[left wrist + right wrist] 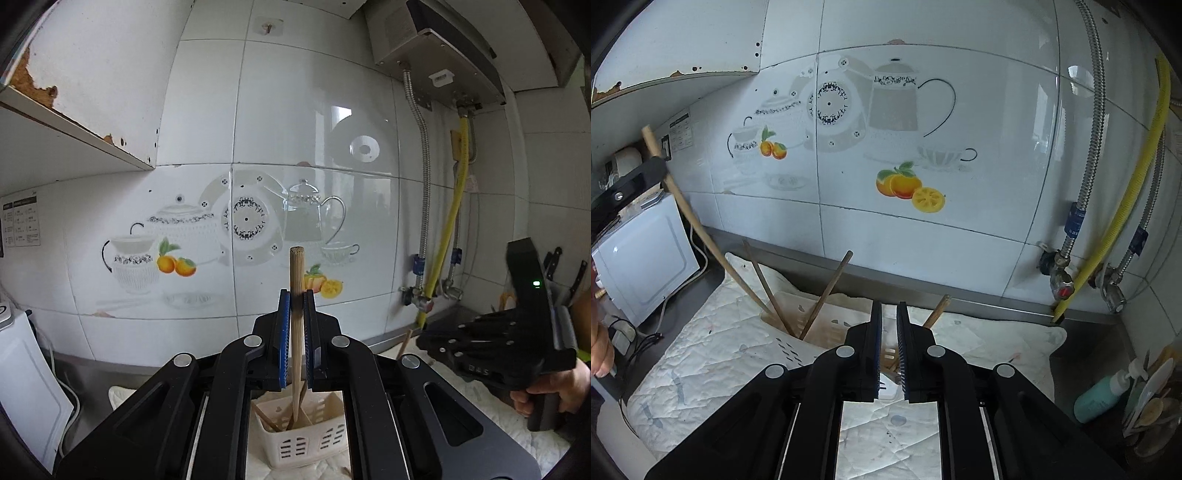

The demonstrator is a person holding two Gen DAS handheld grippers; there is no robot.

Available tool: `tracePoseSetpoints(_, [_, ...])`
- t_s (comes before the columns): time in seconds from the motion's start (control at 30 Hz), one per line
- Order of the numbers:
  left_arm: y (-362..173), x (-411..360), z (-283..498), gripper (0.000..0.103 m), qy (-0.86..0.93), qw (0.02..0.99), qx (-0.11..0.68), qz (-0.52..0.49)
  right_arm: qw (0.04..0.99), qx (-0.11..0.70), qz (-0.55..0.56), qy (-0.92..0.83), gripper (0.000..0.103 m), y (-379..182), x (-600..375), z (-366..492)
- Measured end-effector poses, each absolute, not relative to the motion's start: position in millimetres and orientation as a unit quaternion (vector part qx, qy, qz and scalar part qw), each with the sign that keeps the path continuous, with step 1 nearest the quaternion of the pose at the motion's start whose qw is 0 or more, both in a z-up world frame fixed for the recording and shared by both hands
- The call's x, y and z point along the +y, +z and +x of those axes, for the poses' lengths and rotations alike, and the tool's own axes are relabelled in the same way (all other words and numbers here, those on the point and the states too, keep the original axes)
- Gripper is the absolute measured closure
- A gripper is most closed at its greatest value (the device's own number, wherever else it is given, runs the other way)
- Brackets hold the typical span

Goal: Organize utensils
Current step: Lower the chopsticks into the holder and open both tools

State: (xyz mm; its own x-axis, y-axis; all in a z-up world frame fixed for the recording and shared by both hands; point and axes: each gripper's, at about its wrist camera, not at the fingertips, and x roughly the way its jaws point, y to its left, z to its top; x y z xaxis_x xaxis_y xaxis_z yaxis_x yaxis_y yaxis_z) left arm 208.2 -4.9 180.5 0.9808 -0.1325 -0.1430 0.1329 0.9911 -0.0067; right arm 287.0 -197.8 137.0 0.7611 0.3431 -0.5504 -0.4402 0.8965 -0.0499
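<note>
My left gripper (pixel 296 295) is shut on a wooden-handled utensil (pixel 296 273), held upright with its lower end down in a cream slotted utensil basket (pixel 306 439). In the right wrist view the same utensil (pixel 683 206) slants up from the basket (pixel 827 332), with the left gripper (pixel 635 181) clamped on it. Two more wooden handles (pixel 827 291) stand in the basket's left compartment. Another wooden handle (pixel 936 312) sticks up to the right of my right gripper (pixel 888 314), whose jaws stand slightly apart and empty over the basket.
The basket sits on a white quilted cloth (pixel 713 365) on the counter. A white appliance (pixel 642 266) stands left. Valves and a yellow hose (pixel 1123 218) are at the right wall. A teal bottle (pixel 1102 395) and a holder of spoons (pixel 1152 406) stand far right.
</note>
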Motion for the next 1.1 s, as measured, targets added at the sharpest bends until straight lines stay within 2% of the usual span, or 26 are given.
tracePoseSetpoints(0.03, [178.1, -5.4, 213.8, 0.098, -0.064, 0.995, 0.073, 0.002, 0.936, 0.268, -0.092, 0.207, 0.082, 138.0, -200.0, 283.4])
tracePoseSetpoints(0.23, [157.4, -7.1, 245.5, 0.098, -0.050, 0.994, 0.102, -0.001, 0.943, 0.239, -0.099, 0.210, 0.077, 143.4, -213.1, 259.2])
tracePoseSetpoints(0.33, [145.8, -5.1, 256.0, 0.097, -0.045, 0.992, 0.121, -0.009, 0.943, 0.228, -0.093, 0.222, 0.070, 142.3, -216.9, 243.0])
tracePoseSetpoints(0.7, [126.8, -0.8, 266.1, 0.095, -0.045, 0.987, 0.152, -0.020, 0.940, 0.220, -0.095, 0.241, 0.067, 106.8, -220.0, 182.7])
tracePoseSetpoints(0.77, [129.0, 0.5, 261.1, 0.093, -0.047, 0.987, 0.149, -0.024, 0.940, 0.226, -0.094, 0.239, 0.066, 94.9, -222.2, 172.2])
tracePoseSetpoints(1.03, [140.9, 5.8, 208.1, 0.069, -0.051, 0.990, 0.126, -0.031, 0.933, 0.269, -0.058, 0.233, 0.066, 35.9, -235.7, 131.8])
tracePoseSetpoints(1.1, [137.4, 7.1, 189.9, 0.067, -0.056, 0.990, 0.126, -0.032, 0.929, 0.285, -0.047, 0.233, 0.066, 17.1, -238.3, 121.7])
